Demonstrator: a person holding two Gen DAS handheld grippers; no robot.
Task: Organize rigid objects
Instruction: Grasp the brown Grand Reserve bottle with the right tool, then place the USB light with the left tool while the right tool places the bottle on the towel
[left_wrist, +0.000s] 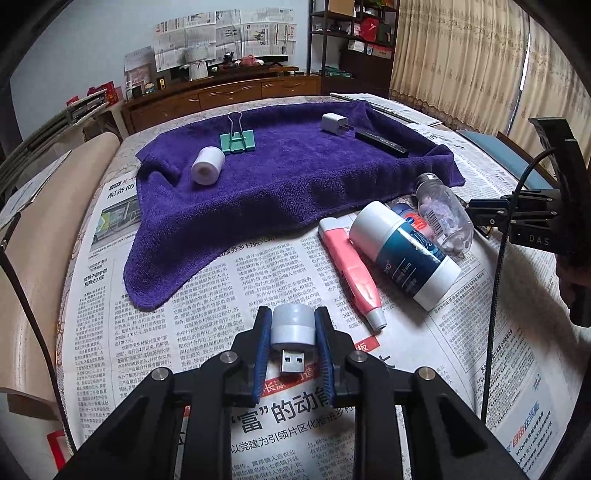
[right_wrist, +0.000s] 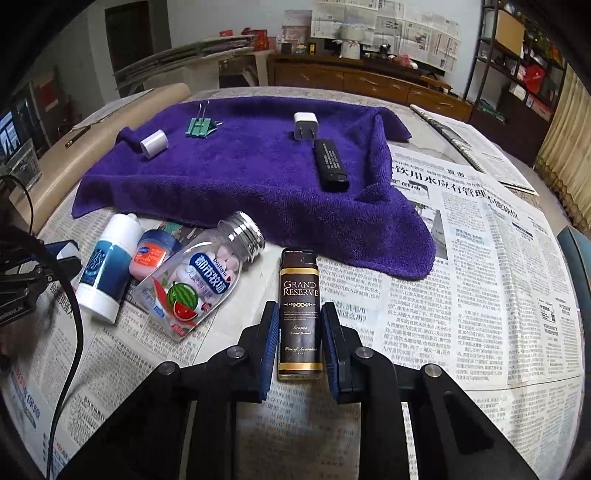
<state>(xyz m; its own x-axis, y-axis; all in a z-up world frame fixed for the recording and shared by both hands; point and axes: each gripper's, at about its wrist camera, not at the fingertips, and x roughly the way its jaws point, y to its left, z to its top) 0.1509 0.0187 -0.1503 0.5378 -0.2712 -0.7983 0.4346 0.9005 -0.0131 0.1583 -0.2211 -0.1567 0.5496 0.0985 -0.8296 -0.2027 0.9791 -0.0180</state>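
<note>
L gripper (left_wrist: 291, 332): blue-padded jaws narrow, clamped on both sides of a small pale-grey USB night-light w/ round plastic dome (left_wrist: 293, 328), metal plug pointing back toward the camera, held just above the newspaper-covered table (left_wrist: 207, 295).

R gripper (right_wrist: 298, 332): jaws narrow, pads against both sides of a flat dark-brown lighter w/ gold bands & "Grand Reserve" print (right_wrist: 299, 314), lying lengthwise along the fingers. Can't tell if it rests on the paper or is lifted.

Next out, a cluster on the newspaper just short of the towel's front edge, seen from both wrists:
- pink & white pen-shaped tube w/ white tip (left_wrist: 351, 273), lying flat, touching the next item
- white cylinder w/ dark teal label (left_wrist: 402, 254), on its side
- small round jar w/ blue lid & pink-orange label (right_wrist: 151, 256), wedged between the cylinder & the bottle
- clear plastic bottle w/ silver screw cap, watermelon label, pale tablets inside (right_wrist: 199, 280), on its side, cap toward the towel

Beyond: rumpled purple terry towel (left_wrist: 288, 184) spread over the paper. On it, well apart:
- small white roll (left_wrist: 208, 165), on its side, near-left
- mint-green binder clip w/ wire handles (left_wrist: 237, 139), just behind the roll
- black rectangular lighter w/ white print (right_wrist: 330, 166), lying flat, right side
- white cube wall charger w/ two prongs (right_wrist: 305, 126), just behind the black lighter
</note>
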